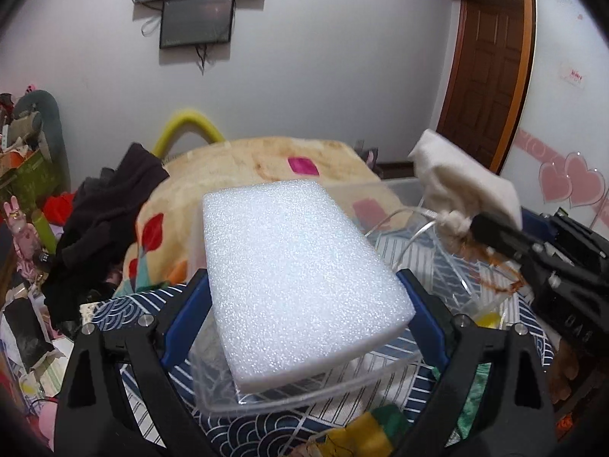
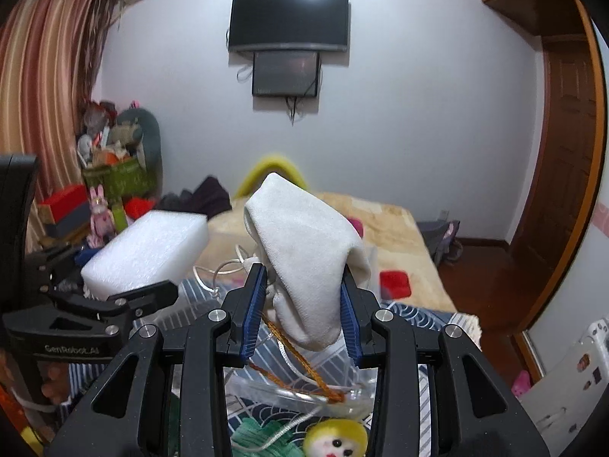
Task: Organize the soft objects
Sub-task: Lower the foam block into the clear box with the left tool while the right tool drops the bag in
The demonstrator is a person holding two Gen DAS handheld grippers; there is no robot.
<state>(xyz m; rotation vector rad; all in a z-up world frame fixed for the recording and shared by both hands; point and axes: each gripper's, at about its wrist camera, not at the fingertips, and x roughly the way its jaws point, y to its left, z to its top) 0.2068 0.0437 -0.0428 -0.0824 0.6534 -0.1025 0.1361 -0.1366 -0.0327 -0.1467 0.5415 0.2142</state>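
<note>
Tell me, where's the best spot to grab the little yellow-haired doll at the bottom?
Probably by its round head, coming straight down from above. The doll lies face up on the green cloth, so the sides of its head are free for two fingers. A white string crosses beside it, so pinch only the head. Both grippers are full now.
</note>
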